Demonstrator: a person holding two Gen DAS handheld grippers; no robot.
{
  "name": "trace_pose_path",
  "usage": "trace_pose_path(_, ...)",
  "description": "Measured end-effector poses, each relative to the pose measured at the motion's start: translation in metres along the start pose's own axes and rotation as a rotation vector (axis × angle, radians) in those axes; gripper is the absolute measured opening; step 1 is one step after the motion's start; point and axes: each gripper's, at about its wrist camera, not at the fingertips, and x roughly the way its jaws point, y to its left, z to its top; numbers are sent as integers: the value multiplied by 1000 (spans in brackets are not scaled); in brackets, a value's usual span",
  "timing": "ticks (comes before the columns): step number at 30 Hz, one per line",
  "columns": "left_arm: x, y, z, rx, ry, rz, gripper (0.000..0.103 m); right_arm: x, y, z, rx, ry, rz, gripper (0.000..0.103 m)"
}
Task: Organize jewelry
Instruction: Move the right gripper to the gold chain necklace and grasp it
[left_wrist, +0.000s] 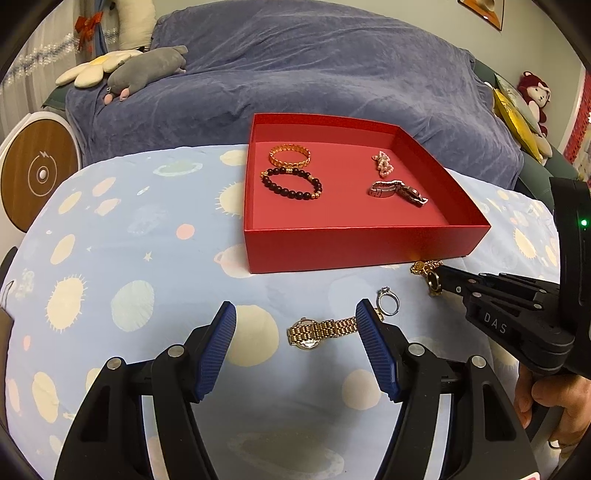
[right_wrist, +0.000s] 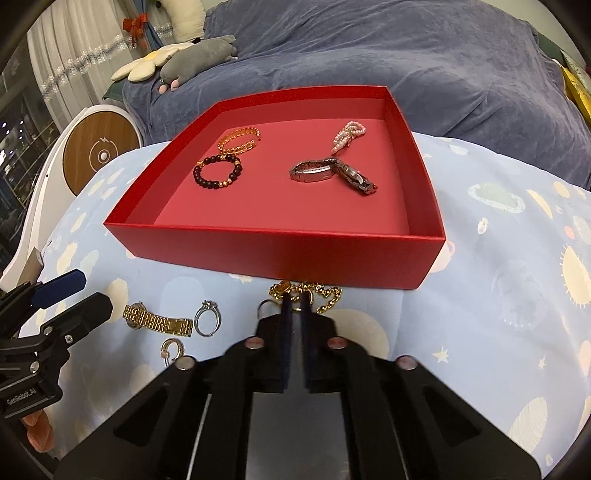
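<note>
A red box (left_wrist: 354, 243) (right_wrist: 258, 251) holds a gold bracelet (left_wrist: 290, 154), a dark bead bracelet (left_wrist: 291, 183), a pink pearl piece (left_wrist: 384, 163) and a silver watch (left_wrist: 399, 190). In front of it lie a gold watch (left_wrist: 321, 330) (right_wrist: 157, 319), a silver ring (left_wrist: 388, 301) (right_wrist: 208, 317), a small hoop earring (right_wrist: 171, 350) and a gold chain (left_wrist: 424, 267) (right_wrist: 306, 291). My left gripper (left_wrist: 295, 321) is open over the gold watch. My right gripper (right_wrist: 294, 301) (left_wrist: 436, 282) is shut on the gold chain, on the cloth.
The table wears a light blue cloth with planets (left_wrist: 129, 258). A sofa under a blue cover (left_wrist: 314, 74) stands behind, with plush toys (left_wrist: 144, 70). A round white and wood device (left_wrist: 33, 177) is at the left.
</note>
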Motion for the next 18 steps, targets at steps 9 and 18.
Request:
trace_pose_path(9,-2,-1,0,-4,-4,-13,65,-16,-2,-2,17,-13,14,5)
trace_pose_path(18,1,-2,-1,-6,5,-16,65,6,1,7,-19,3,-22,18)
